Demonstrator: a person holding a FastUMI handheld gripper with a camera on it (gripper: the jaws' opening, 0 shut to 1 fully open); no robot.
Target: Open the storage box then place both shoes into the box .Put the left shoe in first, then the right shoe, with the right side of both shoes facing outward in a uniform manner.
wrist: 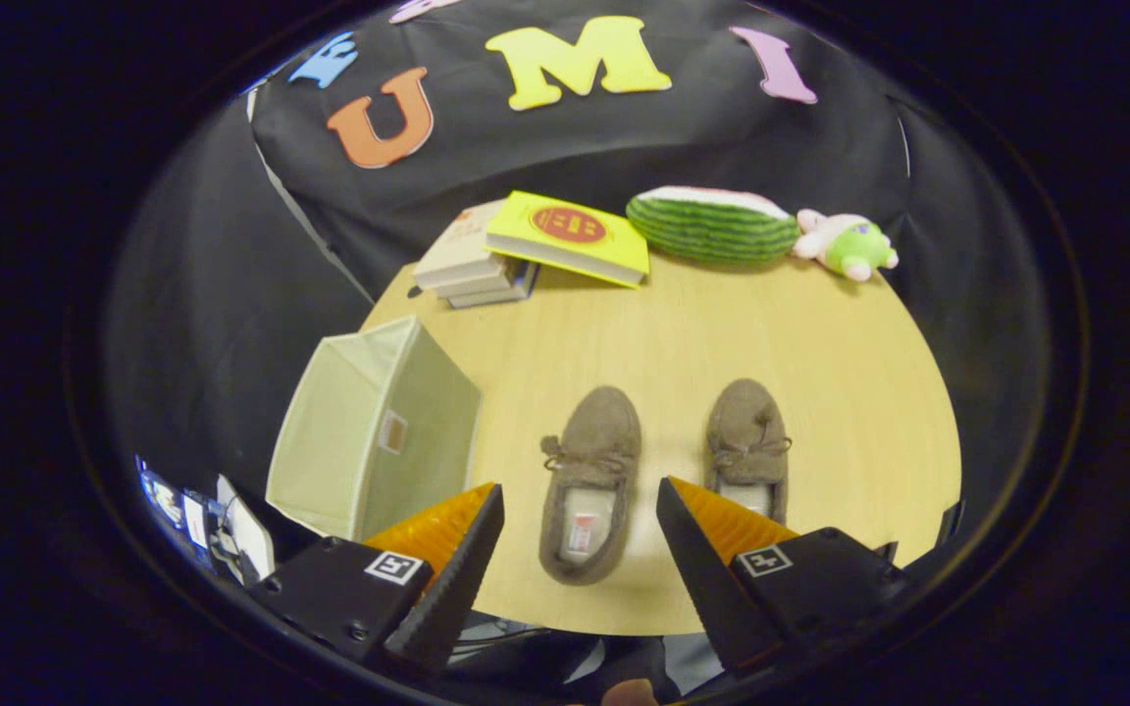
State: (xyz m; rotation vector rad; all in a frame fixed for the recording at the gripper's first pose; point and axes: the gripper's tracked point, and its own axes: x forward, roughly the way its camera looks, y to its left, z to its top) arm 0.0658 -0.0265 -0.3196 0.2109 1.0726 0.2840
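Gripper held above the near edge of the table, fingers spread wide apart, nothing between them but air; no contact with anything. It looks down and forward over the tabletop.

Left shoe, a brown fuzzy slipper with a lace bow, lies flat on the table in the gap between the two fingers, toe pointing away, heel toward the gripper. Opening faces up; a small label shows inside on the insole.

Right shoe, matching slipper, sits just beside the first, parallel, toe also pointing away. Its heel end is partly hidden behind one finger. The two shoes are near each other but apart.

Storage box, pale green fabric, stands on the table's corner on the far side of the left shoe from its mate, near it but not touching. A small tag pocket shows on the side facing the shoes. Whether the top is open or covered, cannot tell from here.

Table is round-edged, light wood.

At the far edge: a stack of books with a yellow book leaning across its top; next along, a watermelon-slice plush; touching its end, a small pink and green plush toy.
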